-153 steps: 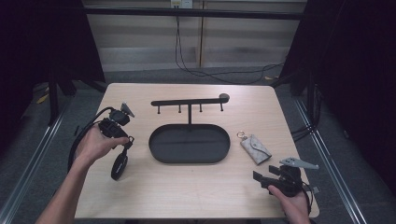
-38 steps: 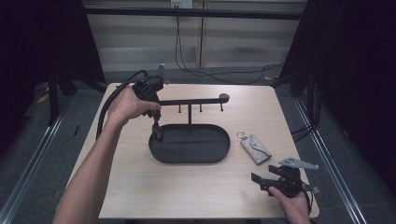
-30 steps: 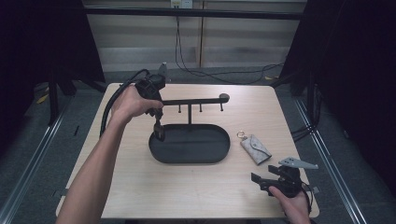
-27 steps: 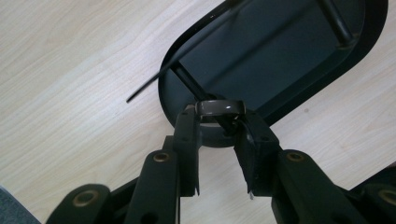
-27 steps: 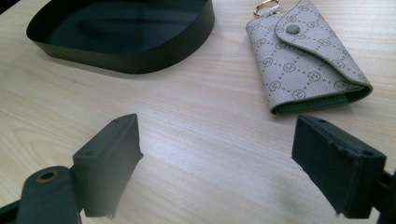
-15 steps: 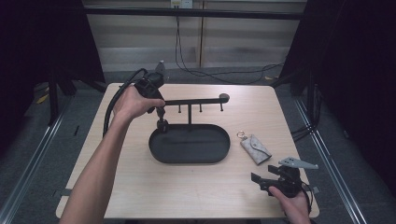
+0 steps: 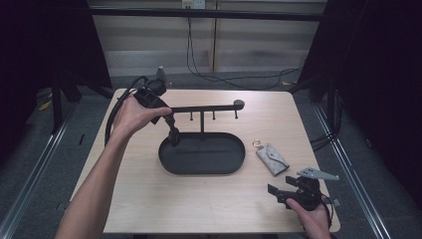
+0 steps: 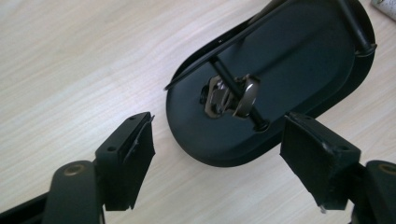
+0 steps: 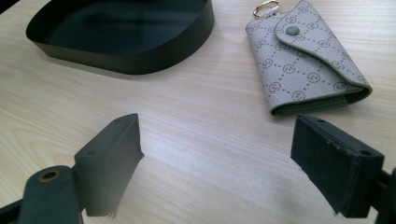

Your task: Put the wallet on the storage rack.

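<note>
1. Left tool (image 8: pixel 219 135) held high over the left end of the stand, pointing down at the tray (image 7: pixel 234 162), jaws wide apart and just opened, with nothing pressed between the pads.
2. Likely reason for the open jaws: letting go of the key strap (image 8: pixel 229 95) once its loop sat on a peg, so that its weight goes to the stand and not the tool.
3. Key strap hanging from the leftmost hook (image 7: pixel 170 115) under the crossbar (image 7: pixel 204 108), dangling over the left part of the tray, about mid-desk and nearer the far edge.
4. Look of the key strap: dark and slim from the high view; from the left tool's view, silver metal fittings, seemingly a clasp and ring, bunched round the peg. Exact make hard to tell.
5. Hung rather than laid flat, presumably to keep it clear of the tray floor and easy to pick off again.
6. Right tool (image 9: pixel 215 149) parked near the desk's near right corner, jaws spread wide and empty, resting low over bare wood.
7. Key pouch (image 9: pixel 306 60), beige with a printed pattern, snap flap and small ring, lying flat just ahead of the right tool and to the right of the tray, untouched; probably next for hanging or placing.
</note>
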Tool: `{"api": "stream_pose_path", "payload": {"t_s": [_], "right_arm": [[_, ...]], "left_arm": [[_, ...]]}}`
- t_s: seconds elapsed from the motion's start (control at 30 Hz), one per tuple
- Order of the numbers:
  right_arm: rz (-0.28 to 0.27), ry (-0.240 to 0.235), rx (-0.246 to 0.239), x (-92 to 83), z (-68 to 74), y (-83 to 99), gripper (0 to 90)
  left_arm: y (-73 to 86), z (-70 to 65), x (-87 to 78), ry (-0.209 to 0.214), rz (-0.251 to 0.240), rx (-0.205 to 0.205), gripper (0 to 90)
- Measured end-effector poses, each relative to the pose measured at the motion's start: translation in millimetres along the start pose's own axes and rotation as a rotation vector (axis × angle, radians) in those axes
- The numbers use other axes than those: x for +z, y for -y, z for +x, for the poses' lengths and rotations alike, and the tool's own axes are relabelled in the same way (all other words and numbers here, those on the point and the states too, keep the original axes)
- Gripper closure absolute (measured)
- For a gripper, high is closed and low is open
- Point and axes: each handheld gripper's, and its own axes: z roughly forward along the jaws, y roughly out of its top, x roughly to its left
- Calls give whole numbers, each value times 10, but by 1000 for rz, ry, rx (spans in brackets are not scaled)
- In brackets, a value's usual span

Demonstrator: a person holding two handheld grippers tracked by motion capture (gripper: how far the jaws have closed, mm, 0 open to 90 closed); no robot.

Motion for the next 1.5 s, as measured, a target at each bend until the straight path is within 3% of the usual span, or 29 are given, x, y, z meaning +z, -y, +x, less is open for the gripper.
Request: {"api": "stream_pose_path", "payload": {"t_s": [0.1, 0.17, 0.27, 0.4, 0.5, 0.6, 0.73, 0.87, 0.93, 1.1, 1.17, 1.33, 1.5], "right_arm": [[0, 2, 4, 2, -8, -2, 157], [2, 4, 3, 6, -7, -2, 158], [2, 4, 2, 6, -6, -3, 157], [3, 6, 4, 6, -6, -3, 158], [1, 7, 4, 5, -6, -1, 158], [4, 8, 6, 7, -9, -3, 158], [4, 9, 6, 7, -7, -3, 159], [4, 10, 8, 7, -8, -3, 160], [5, 12, 8, 11, -10, -3, 161], [3, 13, 12, 8, -12, -4, 163], [2, 12, 14, 7, -16, -2, 163], [3, 17, 15, 10, -19, -2, 164], [3, 17, 14, 12, -14, -2, 165]], "left_arm": [[83, 52, -23, 23, -44, -1, 198], [149, 75, -11, 27, -52, 25, 168], [252, 101, 7, 17, -93, 28, 180], [368, 156, 7, 47, -119, 41, 172], [464, 178, -10, 70, -172, 51, 168], [544, 196, -9, 63, -169, 56, 179], [683, 237, -64, 69, -213, 62, 179], [844, 304, -92, 78, -271, 60, 179], [917, 341, -77, 87, -279, 31, 179], [1069, 398, -21, 68, -304, 25, 179], [1128, 397, -7, 71, -326, 23, 179], [1346, 375, 84, 92, -396, -28, 210], [1520, 344, 195, 112, -419, -20, 211]]}}
